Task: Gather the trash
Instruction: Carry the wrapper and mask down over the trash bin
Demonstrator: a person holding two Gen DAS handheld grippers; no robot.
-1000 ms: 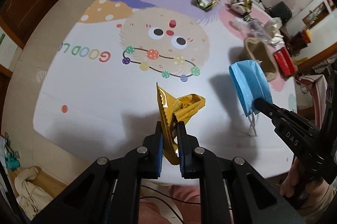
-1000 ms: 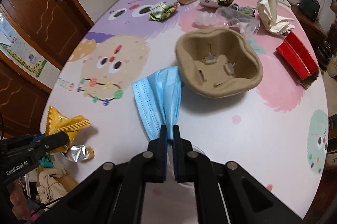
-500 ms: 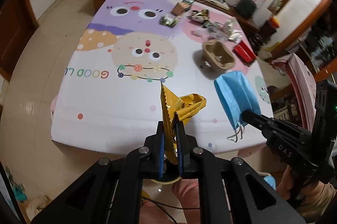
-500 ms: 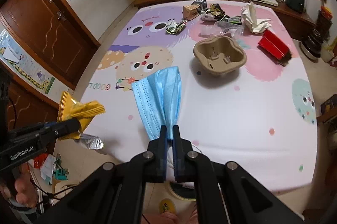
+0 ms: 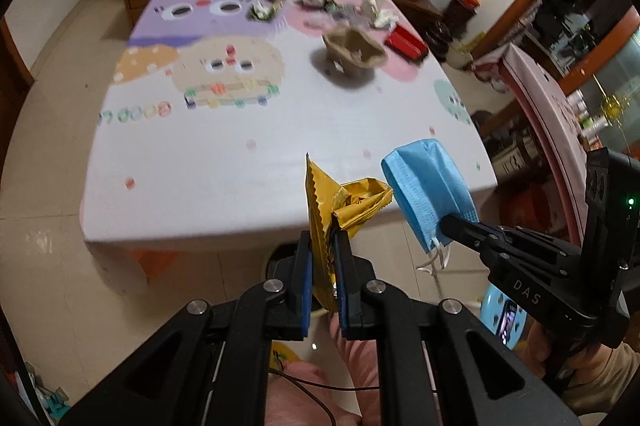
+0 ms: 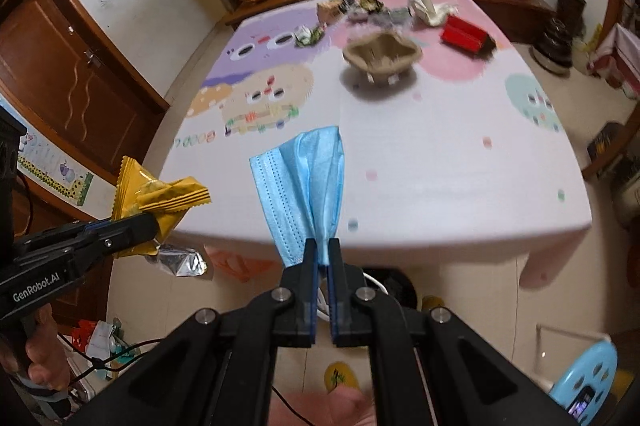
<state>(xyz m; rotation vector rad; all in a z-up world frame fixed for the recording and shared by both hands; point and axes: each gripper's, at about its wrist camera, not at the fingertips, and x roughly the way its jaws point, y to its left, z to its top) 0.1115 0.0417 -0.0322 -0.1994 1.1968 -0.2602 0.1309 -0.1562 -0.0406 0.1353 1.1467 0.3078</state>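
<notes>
Trash: two pieces are off the table [image 5: 208, 162] and in the air, one in each gripper.

Left wrist view. The left gripper [image 5: 322, 246] is clamped on a yellow wrapper [image 5: 340, 202], which stands up between the blue pads; its crumpled top flares to the right, just beside the mask [image 5: 428, 194]. The right gripper [image 5: 446, 226] enters from the right edge, pinching the mask at its lower corner, with the ear loops [image 5: 434, 258] dangling below. Both pieces hang near the table's near edge, over the floor. More litter remains at the far end: a pulp cup tray [image 5: 352, 50], a red box [image 5: 406, 42] and small scraps, blurred.

Right wrist view. The right gripper [image 6: 322, 250] holds the mask [image 6: 304, 182] by a narrow gathered fold only, the rest fanning upward. At left, the left gripper [image 6: 148, 222] shows the wrapper [image 6: 156, 198] with a silver foil piece [image 6: 180, 260] hanging loose beneath it. A dark round shape [image 6: 386, 286] on the floor under the table edge may be a bin; this is uncertain.

Risks, as judged. The foil piece looks least secure and could drop to the floor during carrying. The thin grip on the mask may slip if swung. The dangling loops could snag the table edge or the other gripper. The two loads are close and may tangle on release.
</notes>
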